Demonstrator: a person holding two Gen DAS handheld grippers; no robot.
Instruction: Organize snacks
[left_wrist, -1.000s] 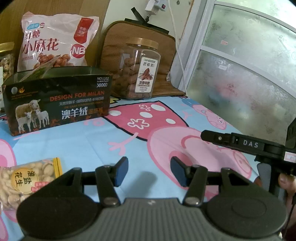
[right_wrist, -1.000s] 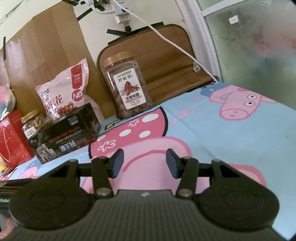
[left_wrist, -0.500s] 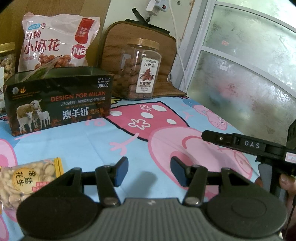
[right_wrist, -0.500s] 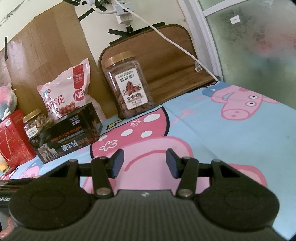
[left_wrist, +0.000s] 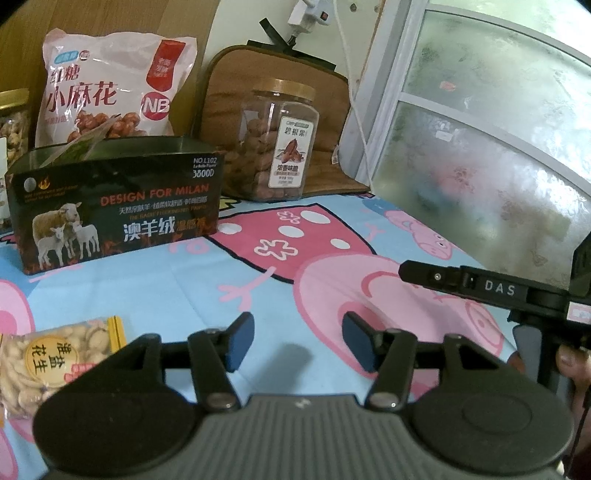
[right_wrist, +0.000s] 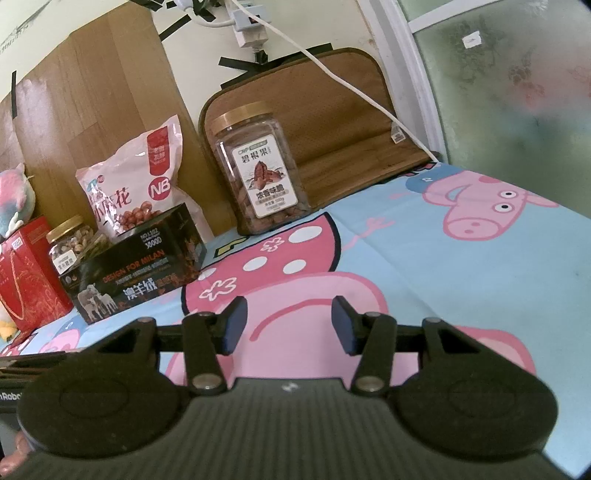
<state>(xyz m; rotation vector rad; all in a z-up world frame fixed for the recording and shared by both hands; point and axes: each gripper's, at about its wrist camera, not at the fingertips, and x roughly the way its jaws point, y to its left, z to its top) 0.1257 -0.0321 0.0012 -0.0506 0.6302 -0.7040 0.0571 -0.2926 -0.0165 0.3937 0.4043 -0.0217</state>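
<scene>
A clear pecan jar (left_wrist: 275, 142) with a gold lid stands at the back; it also shows in the right wrist view (right_wrist: 258, 173). A pink snack bag (left_wrist: 110, 85) leans behind an open black box (left_wrist: 114, 201), both also in the right wrist view as bag (right_wrist: 136, 184) and box (right_wrist: 136, 267). A peanut packet (left_wrist: 48, 363) lies at the left, near my left gripper (left_wrist: 298, 347), which is open and empty above the cloth. My right gripper (right_wrist: 286, 325) is open and empty; its body (left_wrist: 491, 288) shows at the right of the left wrist view.
A small nut jar (right_wrist: 70, 242) and a red gift bag (right_wrist: 26, 273) stand left of the box. A brown cushion (right_wrist: 332, 122) leans on the wall behind the pecan jar. A frosted glass door (left_wrist: 498, 147) borders the right. A cartoon cloth (right_wrist: 461, 277) covers the surface.
Both grippers have shifted very slightly; the scene has drifted a little right in the views. Nothing was gripped or released.
</scene>
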